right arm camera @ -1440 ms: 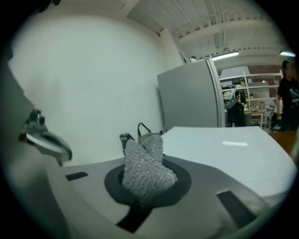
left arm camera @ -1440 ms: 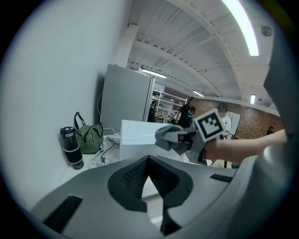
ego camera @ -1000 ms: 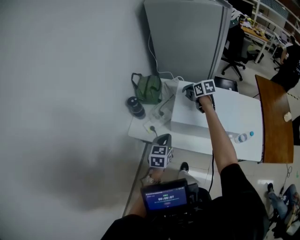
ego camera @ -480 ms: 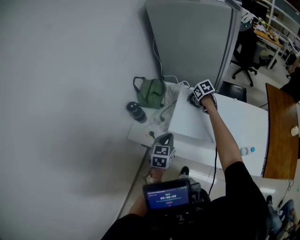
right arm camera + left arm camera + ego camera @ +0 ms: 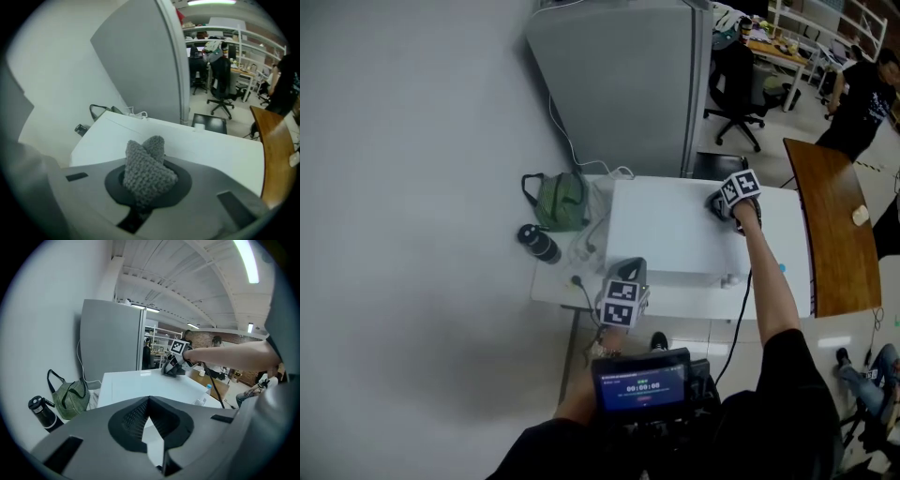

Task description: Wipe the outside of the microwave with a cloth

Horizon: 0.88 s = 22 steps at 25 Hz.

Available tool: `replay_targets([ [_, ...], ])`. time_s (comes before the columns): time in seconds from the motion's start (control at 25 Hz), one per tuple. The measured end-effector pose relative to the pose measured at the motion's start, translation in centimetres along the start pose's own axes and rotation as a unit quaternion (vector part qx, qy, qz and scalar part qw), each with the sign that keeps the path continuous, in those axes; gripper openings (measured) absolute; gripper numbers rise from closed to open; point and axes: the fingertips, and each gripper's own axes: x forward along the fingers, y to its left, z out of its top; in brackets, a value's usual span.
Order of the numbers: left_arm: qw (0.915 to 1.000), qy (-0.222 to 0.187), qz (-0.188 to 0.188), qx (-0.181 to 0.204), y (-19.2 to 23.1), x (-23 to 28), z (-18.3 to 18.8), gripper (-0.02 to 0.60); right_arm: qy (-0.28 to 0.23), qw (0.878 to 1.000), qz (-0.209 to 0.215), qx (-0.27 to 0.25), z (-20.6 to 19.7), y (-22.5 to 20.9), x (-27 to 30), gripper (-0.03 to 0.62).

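The white microwave stands on a white table. My right gripper rests on its top near the back right corner, shut on a grey knitted cloth that bulges out between the jaws. In the right gripper view the cloth lies against the microwave's white top. My left gripper hangs at the microwave's front left, shut and empty. From the left gripper view the microwave top stretches ahead to the right gripper.
A green bag, a black bottle and white cables lie left of the microwave. A tall grey cabinet stands behind. A wooden table is at the right, an office chair and a person beyond.
My right gripper has slid the cloth across the microwave's top from the back left corner to the back right. The head view has swung. The left gripper has stayed in place.
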Motion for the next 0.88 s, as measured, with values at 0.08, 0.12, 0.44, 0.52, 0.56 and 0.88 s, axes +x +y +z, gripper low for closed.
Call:
replay_targets([
  [0.08, 0.9999, -0.007, -0.008, -0.002, 0.0, -0.1, 0.1, -0.002, -0.005, 0.999, -0.022, 0.024, -1.6, -2.7, -1.6, 0.014],
  [0.12, 0.9999, -0.010, -0.010, -0.004, 0.1, -0.2, 0.1, -0.003, -0.009, 0.999, -0.030, 0.034, -2.1, -3.6, -2.1, 0.014],
  [0.44, 0.9992, -0.022, 0.015, -0.030, 3.8, -2.9, -0.6, -0.003, -0.009, 1.000, -0.001, 0.010, 0.5, 5.5, 0.5, 0.014],
  [0.52, 0.9987, -0.024, 0.027, -0.037, 5.0, -3.7, -0.6, -0.003, -0.019, 0.998, 0.052, -0.031, 2.9, 13.3, 3.5, 0.014],
  [0.56, 0.9983, -0.027, 0.034, -0.038, 5.6, -4.1, -0.5, -0.003, -0.010, 0.996, 0.074, -0.057, 3.3, 17.5, 4.9, 0.014],
  [0.88, 0.9951, -0.037, 0.076, -0.051, 9.2, -6.5, -0.3, -0.003, 0.073, 0.972, 0.119, -0.187, 0.8, 34.4, 11.5, 0.014],
])
